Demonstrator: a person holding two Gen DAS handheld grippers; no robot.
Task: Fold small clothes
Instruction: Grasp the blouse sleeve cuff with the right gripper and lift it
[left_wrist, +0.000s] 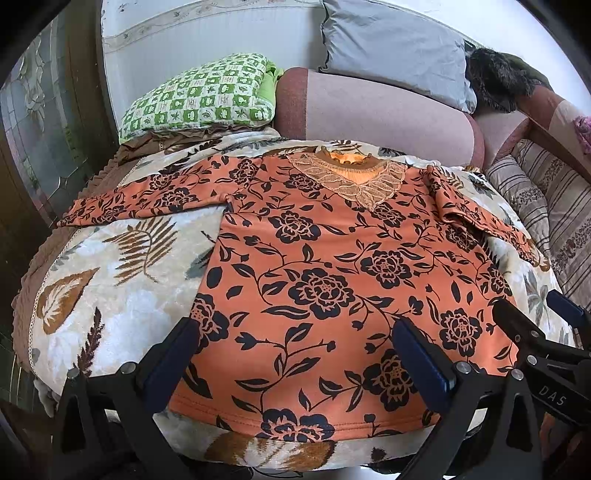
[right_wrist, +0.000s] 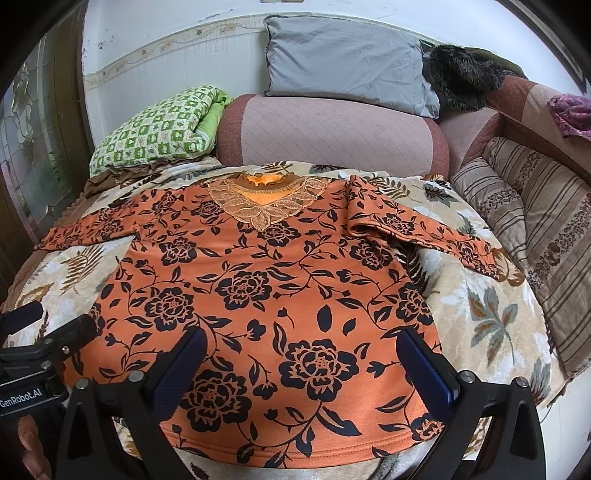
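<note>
Both tools sit nearest the camera, low over the bottom hem of an orange top (left_wrist: 317, 280) printed with black flowers. In the left wrist view, the left tool (left_wrist: 295, 354) has its two blue-padded fingers spread wide apart, grasping nothing, with the hem lying between them. In the right wrist view, the right tool (right_wrist: 303, 365) is likewise spread open and empty above the hem. Each tool also shows at the edge of the other's view, so the two are held side by side, both pointing toward the collar.

The top lies face up and mostly flat on a leaf-patterned blanket (left_wrist: 110, 295) covering a bed or sofa seat. Its lace collar (left_wrist: 354, 181) is at the far end. The left sleeve (left_wrist: 140, 195) stretches straight out. The right sleeve (right_wrist: 417, 229) is creased near the shoulder.

No fold looks made yet. A sensible first step would be bringing a sleeve across the body. To do it well, each tool should pinch only the fabric, not the blanket, and the crease near the right shoulder should be smoothed first.

Behind are a green checked pillow (left_wrist: 199, 96) and a grey cushion (right_wrist: 343, 59).
</note>
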